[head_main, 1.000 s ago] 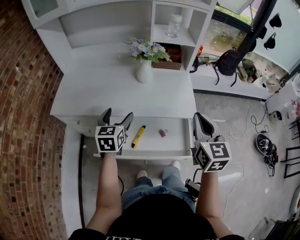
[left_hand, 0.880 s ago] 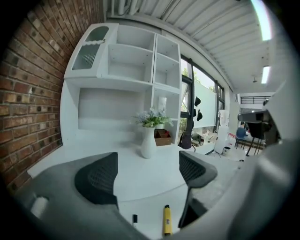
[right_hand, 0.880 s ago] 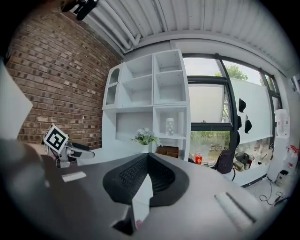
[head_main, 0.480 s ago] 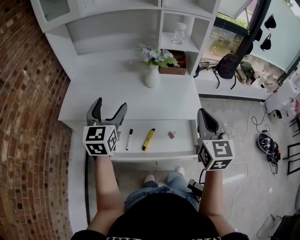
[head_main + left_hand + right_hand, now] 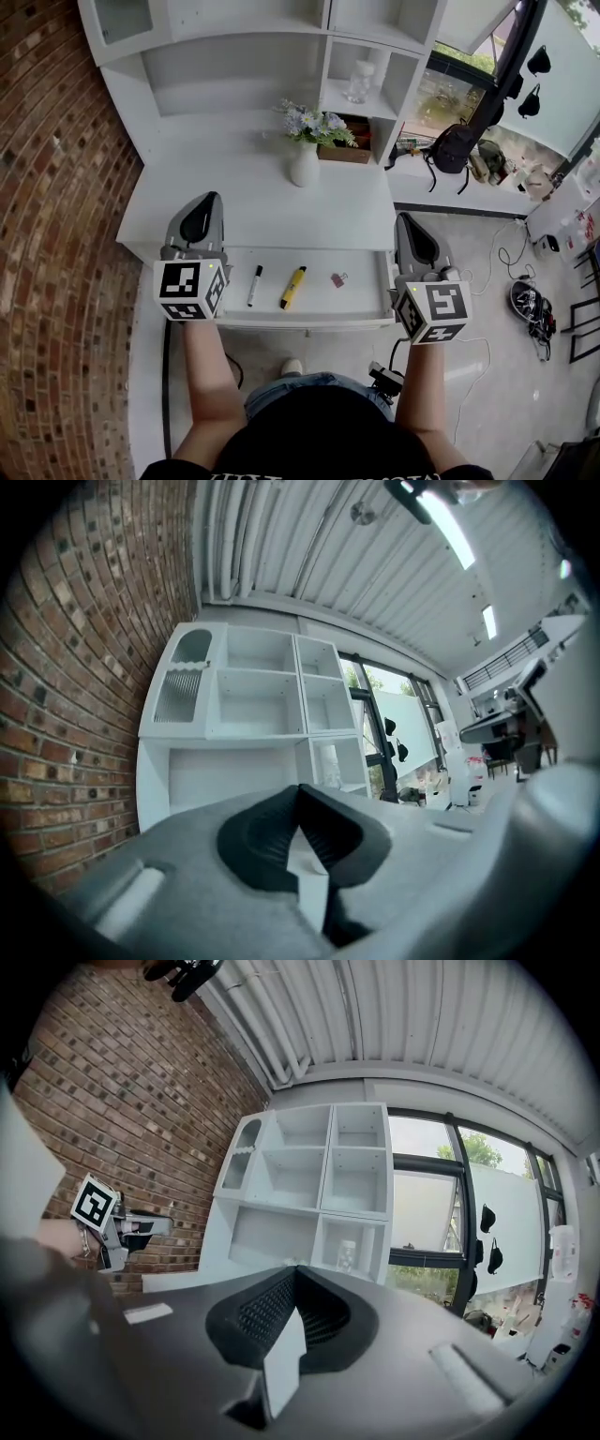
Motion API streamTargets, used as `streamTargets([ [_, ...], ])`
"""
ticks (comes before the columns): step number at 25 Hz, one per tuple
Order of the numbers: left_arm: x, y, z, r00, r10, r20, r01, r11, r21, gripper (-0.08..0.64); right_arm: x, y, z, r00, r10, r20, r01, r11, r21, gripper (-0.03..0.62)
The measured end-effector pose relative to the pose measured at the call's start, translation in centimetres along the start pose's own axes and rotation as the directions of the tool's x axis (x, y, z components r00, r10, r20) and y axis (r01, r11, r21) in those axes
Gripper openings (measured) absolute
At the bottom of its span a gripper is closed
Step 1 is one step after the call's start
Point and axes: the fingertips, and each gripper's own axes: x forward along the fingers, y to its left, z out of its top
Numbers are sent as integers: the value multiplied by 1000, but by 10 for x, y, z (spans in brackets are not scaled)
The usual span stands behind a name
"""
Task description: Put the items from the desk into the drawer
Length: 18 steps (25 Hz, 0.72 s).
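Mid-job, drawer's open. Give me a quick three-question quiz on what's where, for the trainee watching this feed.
1. How many items lie in the open drawer?
2. Where does the vase of flowers stand? A: in the drawer. B: on the desk top. C: on a shelf.
3. True or false: the right gripper has its jaws together with nothing between them.

Key
1. Three: black marker, yellow pen, small clip.
2. B.
3. True.
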Motion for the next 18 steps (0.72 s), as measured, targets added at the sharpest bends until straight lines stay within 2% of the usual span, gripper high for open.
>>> streamTargets([
  [1,-2,-3,6,1000,-3,16,2,1000,12,0,-2,-3,3,1000,-2,9,2,1000,2,9],
  [4,-6,-13,26,998,-21,57,19,999,34,-2,-10,-12,9,999,-10,30,10,1000,6,9],
  [10,-18,-20,67,992,13,127,-22,997,69,-2,-14,-19,26,998,12,54,-11,1000,-14,9],
  [18,-25,-25,94,983,15,182,-31,996,82,-2,-17,-20,49,995,21,101,-20,1000,-15,9],
])
